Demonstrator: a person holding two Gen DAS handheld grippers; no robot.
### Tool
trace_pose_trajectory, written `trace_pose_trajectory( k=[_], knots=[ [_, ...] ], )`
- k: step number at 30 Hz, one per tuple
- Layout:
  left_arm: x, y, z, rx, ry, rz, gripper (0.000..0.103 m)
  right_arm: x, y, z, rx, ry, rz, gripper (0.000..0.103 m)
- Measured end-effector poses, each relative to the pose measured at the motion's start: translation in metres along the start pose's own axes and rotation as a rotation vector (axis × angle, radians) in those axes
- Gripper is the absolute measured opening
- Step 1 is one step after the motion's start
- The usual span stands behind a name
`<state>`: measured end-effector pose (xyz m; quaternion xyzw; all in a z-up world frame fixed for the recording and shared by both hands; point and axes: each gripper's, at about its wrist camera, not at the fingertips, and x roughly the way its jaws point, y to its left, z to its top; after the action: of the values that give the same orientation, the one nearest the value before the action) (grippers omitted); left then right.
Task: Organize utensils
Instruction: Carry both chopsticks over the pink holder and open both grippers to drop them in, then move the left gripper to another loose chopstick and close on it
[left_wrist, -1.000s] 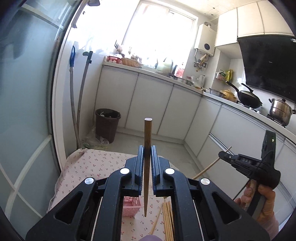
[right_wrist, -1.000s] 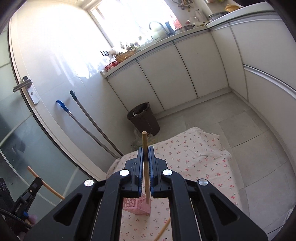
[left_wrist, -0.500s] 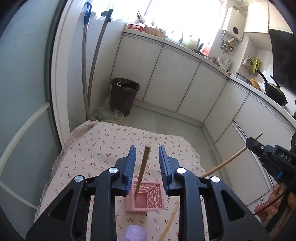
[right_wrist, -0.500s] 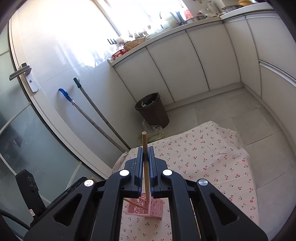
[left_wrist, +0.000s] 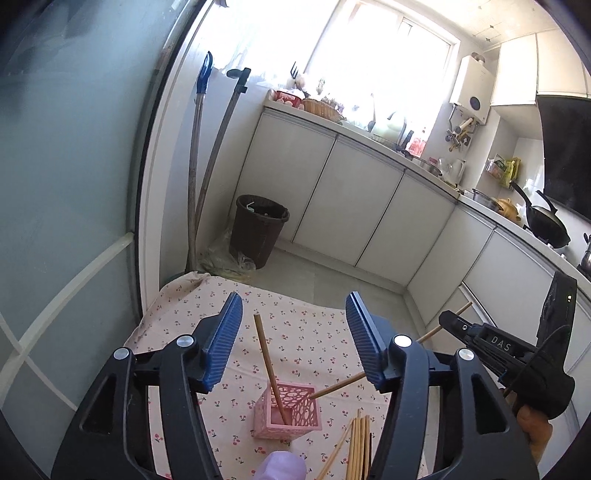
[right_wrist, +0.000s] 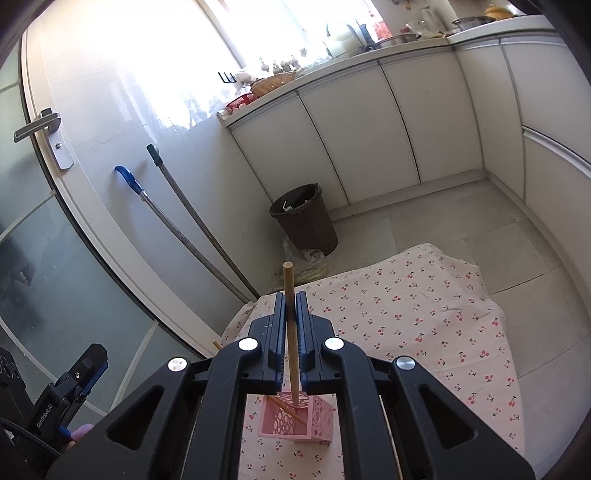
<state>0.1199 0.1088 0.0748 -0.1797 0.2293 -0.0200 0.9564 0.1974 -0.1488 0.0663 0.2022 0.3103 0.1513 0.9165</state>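
While the left gripper (left_wrist: 293, 339) is spread wide and empty, one chopstick (left_wrist: 269, 373) is leaned in the pink basket (left_wrist: 286, 415). A second chopstick (right_wrist: 290, 332) is squeezed by the right gripper (right_wrist: 290, 332), its tip seemingly over the basket.

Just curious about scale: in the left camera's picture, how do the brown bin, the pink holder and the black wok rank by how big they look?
Largest to smallest, as they appear:
1. Brown bin
2. Pink holder
3. Black wok
The bin and holder look close; nearness inflates the holder.

A holder (left_wrist: 286, 411) stands on the cloth-covered counter (left_wrist: 295, 332), with one chopstick (left_wrist: 269, 365) leaning inside it. Loose chopsticks (left_wrist: 358, 443) lie on the counter just right of the holder. Behind the counter, a bin (left_wrist: 258, 229) stands on the floor against the cabinets (left_wrist: 362, 206).
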Motion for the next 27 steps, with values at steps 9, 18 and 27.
trace_pose_trajectory(
  k=[9,18,27],
  knots=[
    [0.007,-0.011,-0.013,0.07,0.047,-0.002,0.056,0.015,0.009,-0.02,-0.09,0.055,-0.073,0.012],
    [0.006,-0.033,-0.036,0.156,0.072,0.04,0.072,-0.021,0.003,-0.045,-0.184,0.027,-0.182,0.047],
    [0.004,-0.044,-0.062,0.218,0.11,0.079,0.083,-0.054,-0.018,-0.072,-0.222,0.013,-0.307,0.068]
  ],
)
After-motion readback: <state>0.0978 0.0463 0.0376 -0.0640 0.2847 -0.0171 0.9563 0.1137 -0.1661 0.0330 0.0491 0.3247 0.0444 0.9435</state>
